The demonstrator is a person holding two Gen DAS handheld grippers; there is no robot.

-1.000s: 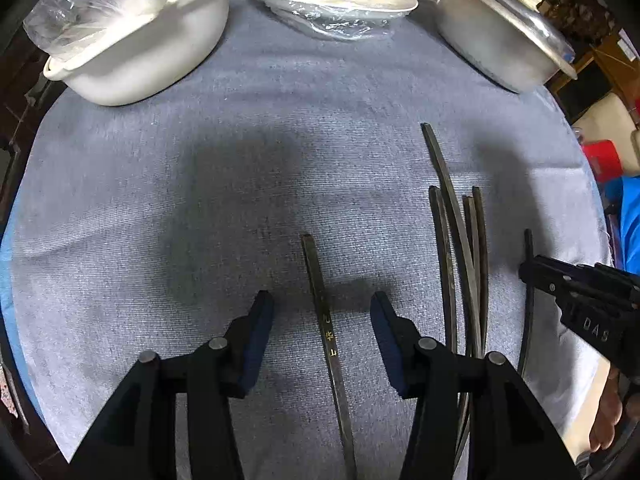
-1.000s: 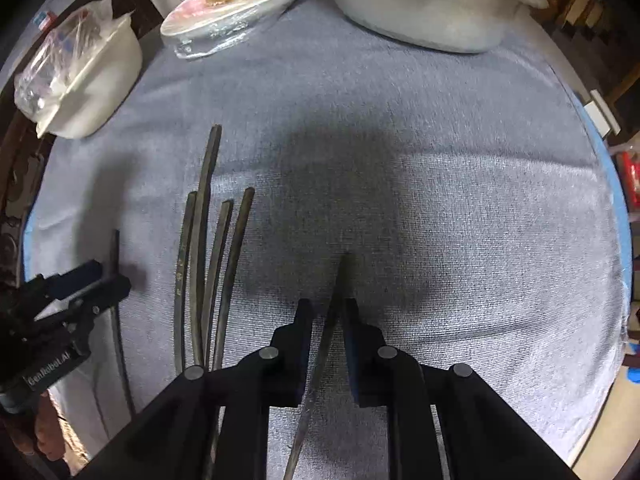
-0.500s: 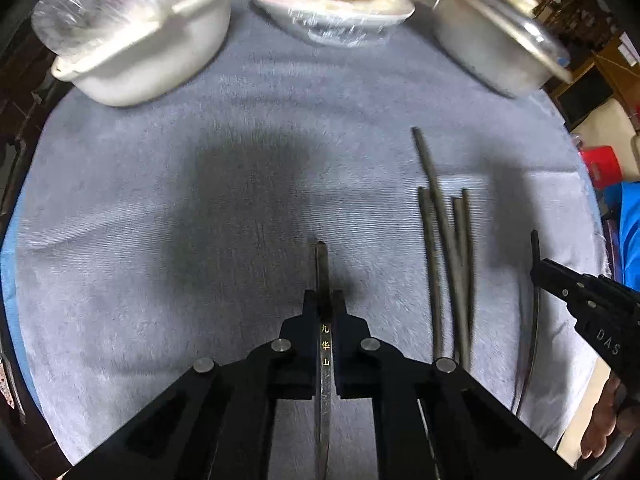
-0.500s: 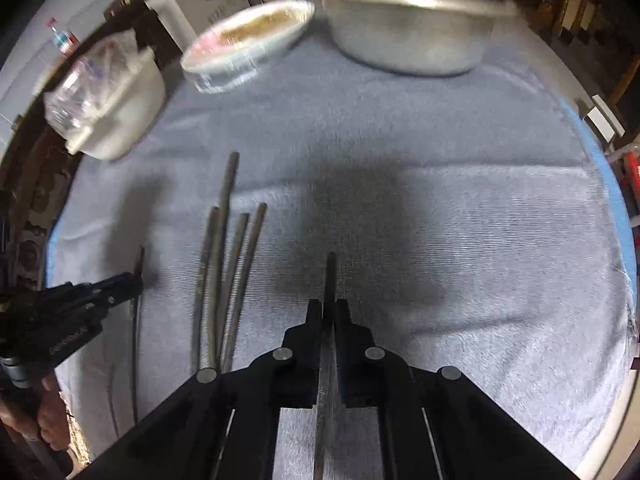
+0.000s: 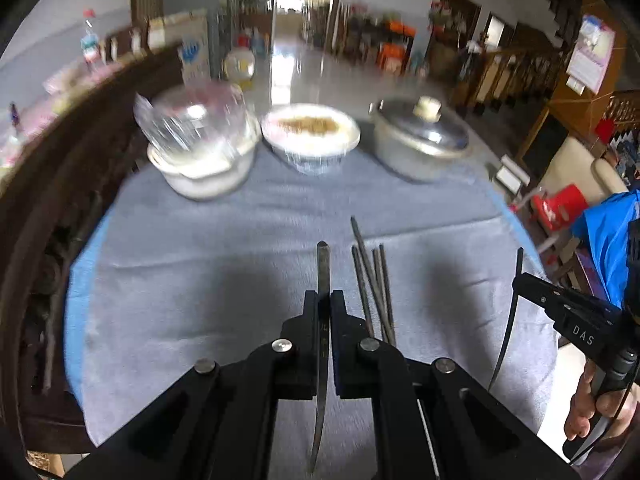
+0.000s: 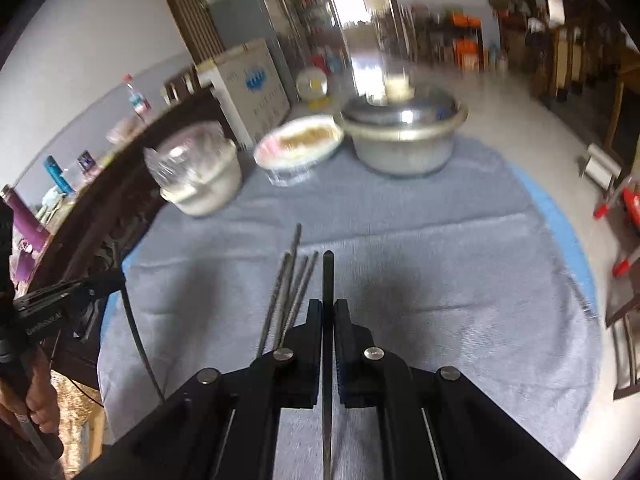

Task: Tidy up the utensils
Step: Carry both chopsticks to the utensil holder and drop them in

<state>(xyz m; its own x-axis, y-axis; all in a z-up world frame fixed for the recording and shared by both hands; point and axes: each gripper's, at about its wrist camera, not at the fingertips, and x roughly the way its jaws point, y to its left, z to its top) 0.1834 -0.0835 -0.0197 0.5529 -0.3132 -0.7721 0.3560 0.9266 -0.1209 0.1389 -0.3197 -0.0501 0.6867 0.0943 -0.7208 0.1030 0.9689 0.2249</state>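
While both grippers [image 5: 324, 300] [image 6: 328, 308] clamp chopsticks [image 5: 323, 264] [image 6: 328, 276] — bottle [image 6: 60, 174] right-view only.

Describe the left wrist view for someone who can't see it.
The left gripper is shut on a dark chopstick above a grey cloth. Four more chopsticks lie just right of it; three covered dishes stand at the far edge.

Both wrist views look forward, low over grey cloth [image 5: 200, 280]; both show lidded pot [image 6: 404, 136].
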